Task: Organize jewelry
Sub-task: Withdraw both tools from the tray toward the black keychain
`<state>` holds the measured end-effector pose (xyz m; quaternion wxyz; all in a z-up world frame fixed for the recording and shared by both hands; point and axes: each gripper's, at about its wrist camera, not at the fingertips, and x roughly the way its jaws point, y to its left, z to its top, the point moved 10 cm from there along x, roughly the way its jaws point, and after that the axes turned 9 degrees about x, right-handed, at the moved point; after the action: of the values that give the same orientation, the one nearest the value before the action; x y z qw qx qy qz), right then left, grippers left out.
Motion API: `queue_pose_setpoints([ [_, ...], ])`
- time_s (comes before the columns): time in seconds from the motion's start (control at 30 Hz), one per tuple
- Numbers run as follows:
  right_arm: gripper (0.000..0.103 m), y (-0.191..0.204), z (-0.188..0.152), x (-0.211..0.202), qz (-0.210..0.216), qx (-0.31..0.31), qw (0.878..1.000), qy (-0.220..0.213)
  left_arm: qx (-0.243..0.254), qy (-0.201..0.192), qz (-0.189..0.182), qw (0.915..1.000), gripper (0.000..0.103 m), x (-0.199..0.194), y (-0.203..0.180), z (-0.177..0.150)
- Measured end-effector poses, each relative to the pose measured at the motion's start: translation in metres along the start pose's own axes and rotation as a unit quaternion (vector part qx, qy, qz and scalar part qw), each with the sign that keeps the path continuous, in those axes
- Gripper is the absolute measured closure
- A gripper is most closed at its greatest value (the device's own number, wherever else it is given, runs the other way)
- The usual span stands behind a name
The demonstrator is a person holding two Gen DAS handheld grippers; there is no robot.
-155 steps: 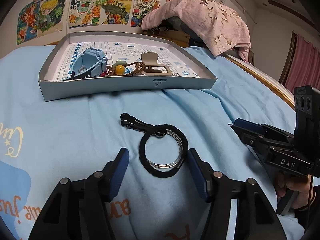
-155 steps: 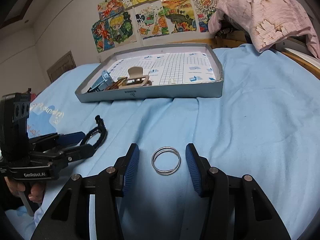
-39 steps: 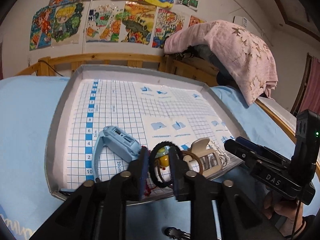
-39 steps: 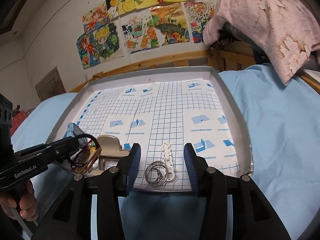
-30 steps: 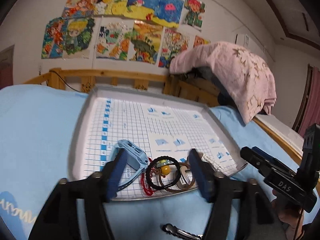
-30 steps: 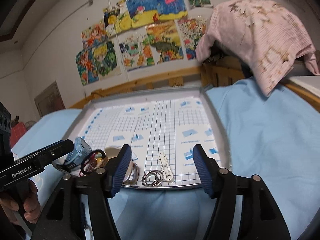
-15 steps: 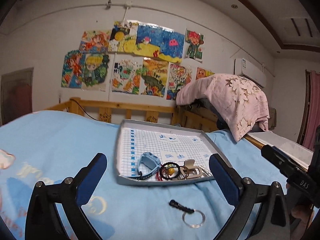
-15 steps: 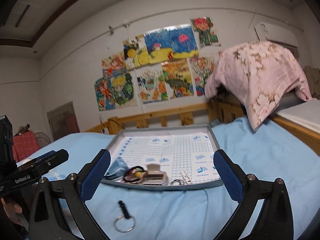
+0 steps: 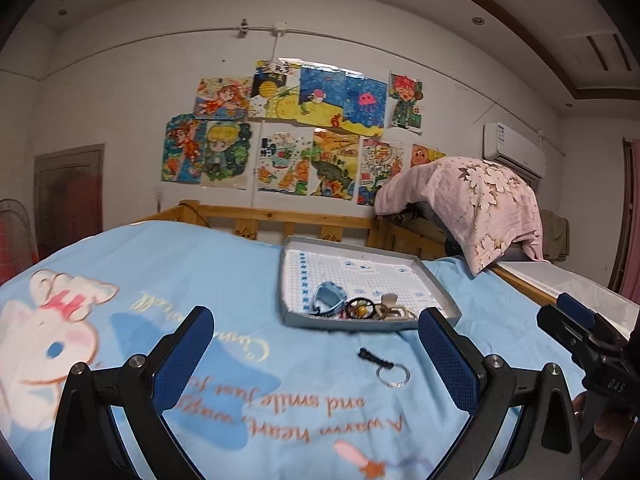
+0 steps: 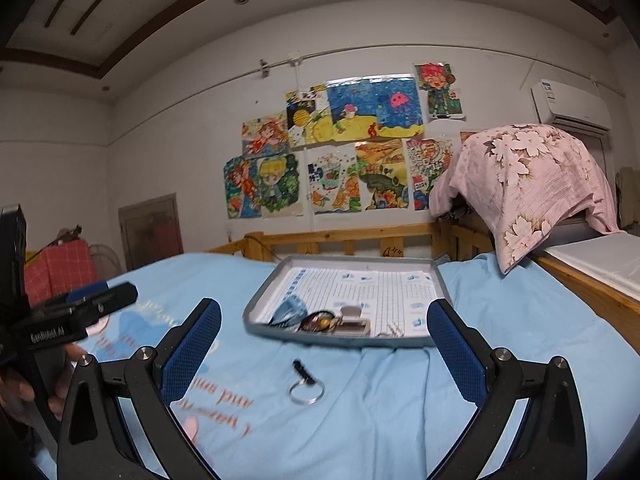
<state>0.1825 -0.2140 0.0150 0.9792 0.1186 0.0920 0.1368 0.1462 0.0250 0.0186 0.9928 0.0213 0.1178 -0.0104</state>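
Tray (image 9: 442, 298) on bed (image 9: 240, 280); keyring (image 9: 386, 368) before tray.

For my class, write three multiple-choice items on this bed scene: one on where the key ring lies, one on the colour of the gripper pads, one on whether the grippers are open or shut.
1. Where does the key ring lie?
A. inside the grey tray
B. on the blue bedsheet, in front of the tray
C. between the left gripper's pads

2. What colour are the pads of the grippers?
A. blue
B. red
C. white

3. How do the left gripper and right gripper stand?
A. both shut on jewelry
B. left shut, right open
C. both wide open, holding nothing

Answers:
1 B: the ring rests on the bedsheet, short of the tray.
2 A: both views show blue textured pads.
3 C: each pair of fingers stands far apart, with nothing between them.
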Motion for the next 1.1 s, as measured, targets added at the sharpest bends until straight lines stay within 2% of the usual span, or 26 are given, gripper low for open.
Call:
queue_pose_setpoints([
  [0.27, 0.002, 0.006, -0.024, -0.031, -0.003, -0.004, 1.0, 0.023, -0.002, 0.02, 0.018, 0.9996, 0.0, -0.026, 0.008, -0.025],
  [0.53, 0.002, 0.002, -0.043, -0.031, -0.012, 0.001, 0.999, 0.047, -0.01, 0.036, 0.015, 0.9992, 0.0, -0.027, 0.012, -0.039],
  [0.83, 0.002, 0.001, -0.036, -0.007, -0.021, -0.008, 0.998, 0.053, 0.001, 0.062, -0.012, 0.998, 0.0, 0.007, 0.009, -0.038],
  [1.1, 0.002, 0.002, -0.015, 0.033, -0.03, -0.024, 0.998, 0.042, 0.014, 0.067, -0.012, 0.9976, 0.0, 0.048, 0.009, -0.025],
])
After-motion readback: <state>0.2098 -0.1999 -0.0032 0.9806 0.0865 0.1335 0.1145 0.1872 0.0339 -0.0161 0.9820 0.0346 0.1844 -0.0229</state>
